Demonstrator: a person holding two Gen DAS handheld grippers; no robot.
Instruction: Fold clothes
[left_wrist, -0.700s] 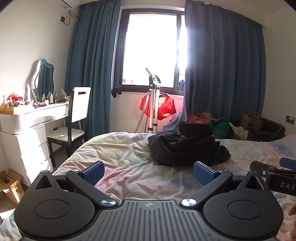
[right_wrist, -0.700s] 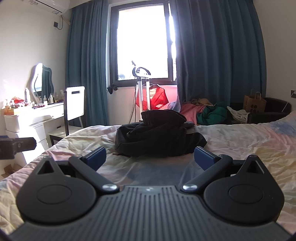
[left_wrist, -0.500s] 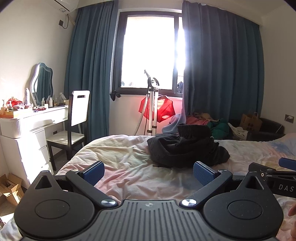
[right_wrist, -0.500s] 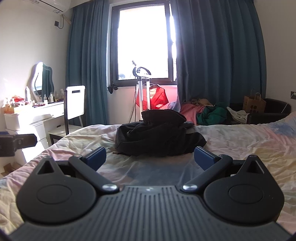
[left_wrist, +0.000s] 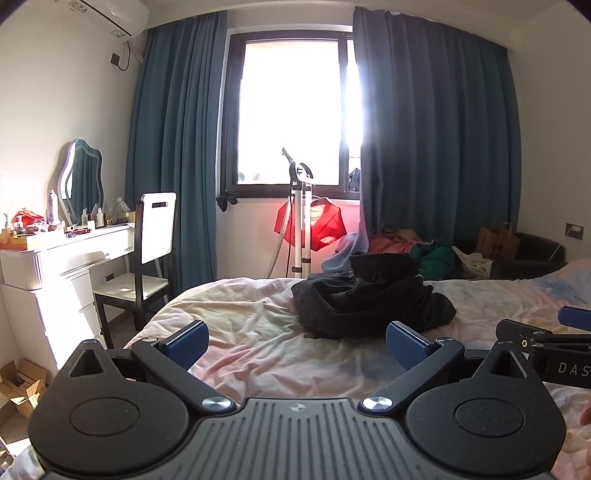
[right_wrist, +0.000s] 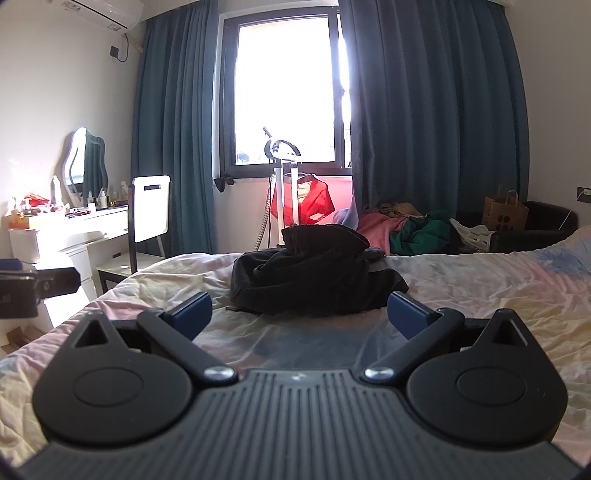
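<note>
A crumpled heap of black clothes (left_wrist: 369, 299) lies on the bed (left_wrist: 240, 325) ahead of both grippers; it also shows in the right wrist view (right_wrist: 314, 273). My left gripper (left_wrist: 297, 345) is open and empty, held above the bedsheet short of the heap. My right gripper (right_wrist: 299, 314) is open and empty, just short of the heap. The right gripper's side shows at the right edge of the left wrist view (left_wrist: 546, 347). The left gripper's side shows at the left edge of the right wrist view (right_wrist: 33, 288).
A white dressing table (left_wrist: 55, 266) with a mirror and a chair (left_wrist: 147, 251) stand left of the bed. A garment steamer stand (left_wrist: 301, 221) with a red garment is by the window. Piled clothes (right_wrist: 406, 229) and a paper bag (right_wrist: 504, 212) lie beyond the bed.
Both views have tilted slightly; the scene sits a little lower in the left wrist view. Both grippers stay open and the clothes heap has not moved.
</note>
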